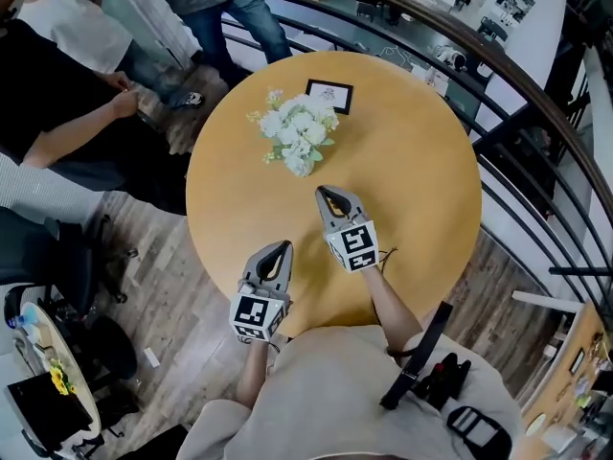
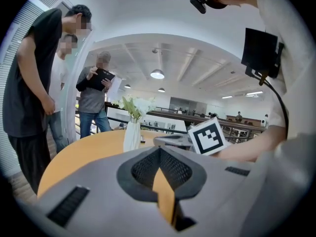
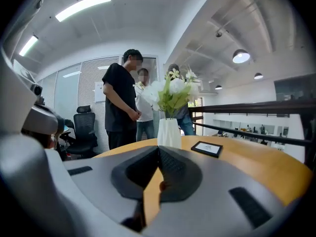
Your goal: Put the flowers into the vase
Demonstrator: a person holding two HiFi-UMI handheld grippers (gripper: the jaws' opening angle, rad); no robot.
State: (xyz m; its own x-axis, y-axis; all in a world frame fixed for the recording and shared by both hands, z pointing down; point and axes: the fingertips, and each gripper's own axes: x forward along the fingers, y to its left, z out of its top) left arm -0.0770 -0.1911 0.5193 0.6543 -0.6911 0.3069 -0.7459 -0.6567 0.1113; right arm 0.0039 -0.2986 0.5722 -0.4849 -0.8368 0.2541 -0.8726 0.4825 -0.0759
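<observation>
Round table [image 1: 421, 161], flowers [image 1: 297, 134] upright in vase [image 3: 169, 132] (blooms upward), left gripper [image 1: 284, 245] and right gripper [image 1: 324, 191] jaws together.

One round desk [image 1: 421, 190] carries one white vase [image 3: 169, 132], one bunch of flowers [image 1: 297, 134] and one black-framed card [image 1: 329, 95]. Two claws show at lower centre, the left claw [image 1: 283, 245] and the right claw [image 1: 323, 191], each bearing one marker cube [image 1: 355, 244]. Three people [image 2: 29, 93] stand at upper left, beside one office chair [image 3: 85, 130].
</observation>
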